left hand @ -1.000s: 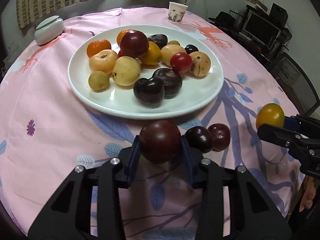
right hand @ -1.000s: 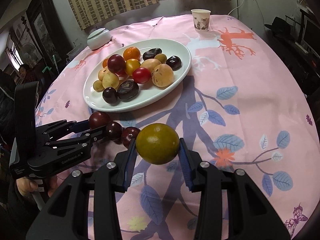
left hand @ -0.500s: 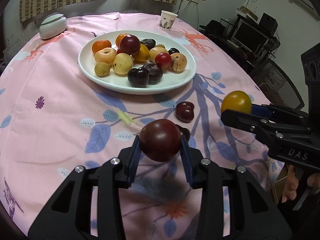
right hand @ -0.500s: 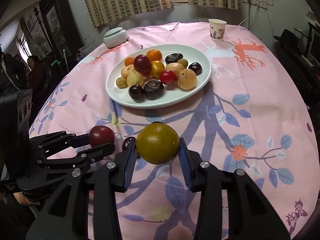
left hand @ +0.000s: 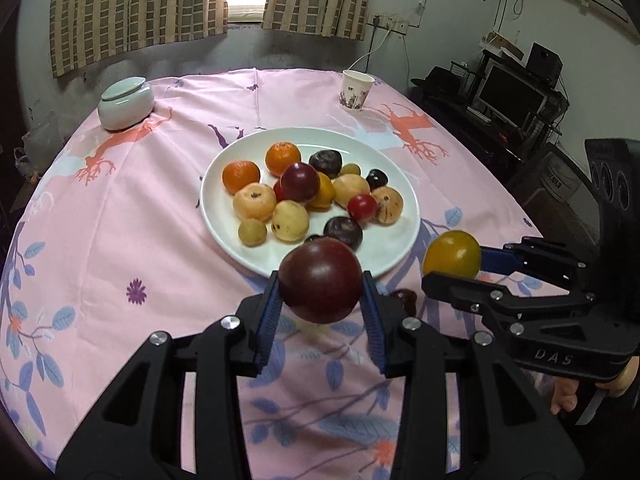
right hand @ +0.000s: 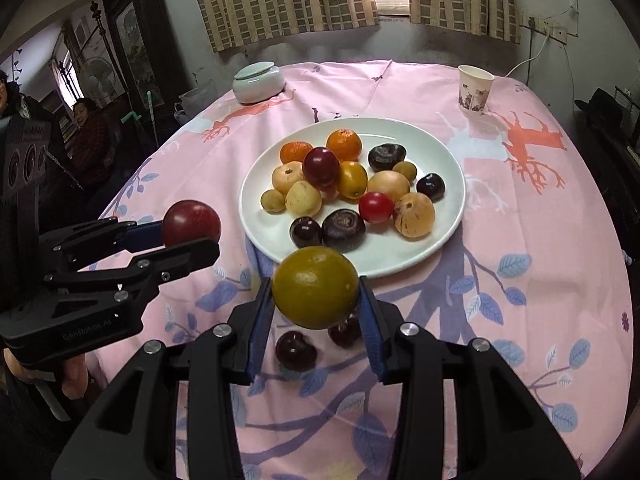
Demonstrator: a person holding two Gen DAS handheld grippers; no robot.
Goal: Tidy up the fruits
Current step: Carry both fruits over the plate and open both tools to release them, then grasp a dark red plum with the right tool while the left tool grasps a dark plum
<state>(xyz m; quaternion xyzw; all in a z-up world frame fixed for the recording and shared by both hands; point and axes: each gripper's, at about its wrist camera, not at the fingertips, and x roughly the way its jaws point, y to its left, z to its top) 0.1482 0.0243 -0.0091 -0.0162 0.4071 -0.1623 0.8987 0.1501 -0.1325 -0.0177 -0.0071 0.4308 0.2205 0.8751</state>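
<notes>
My left gripper (left hand: 320, 280) is shut on a dark red plum (left hand: 320, 278) and holds it in the air in front of the white plate (left hand: 224, 236); it also shows in the right wrist view (right hand: 191, 228). My right gripper (right hand: 316, 286) is shut on a yellow-green fruit (right hand: 315, 285), also raised; it shows in the left wrist view (left hand: 452, 258). The plate (right hand: 448, 236) carries several mixed fruits. Two dark plums (right hand: 296, 350) lie on the cloth under the right gripper.
A paper cup (left hand: 356, 90) and a pale lidded bowl (left hand: 126, 102) stand at the far side of the round pink-clothed table (left hand: 120, 240). People sit at the left (right hand: 86, 128). A desk with a monitor (left hand: 512, 96) stands at the right.
Both grippers have risen and drawn back from the table with their fruits held; the plate and the loose plums now look farther away and lower.
</notes>
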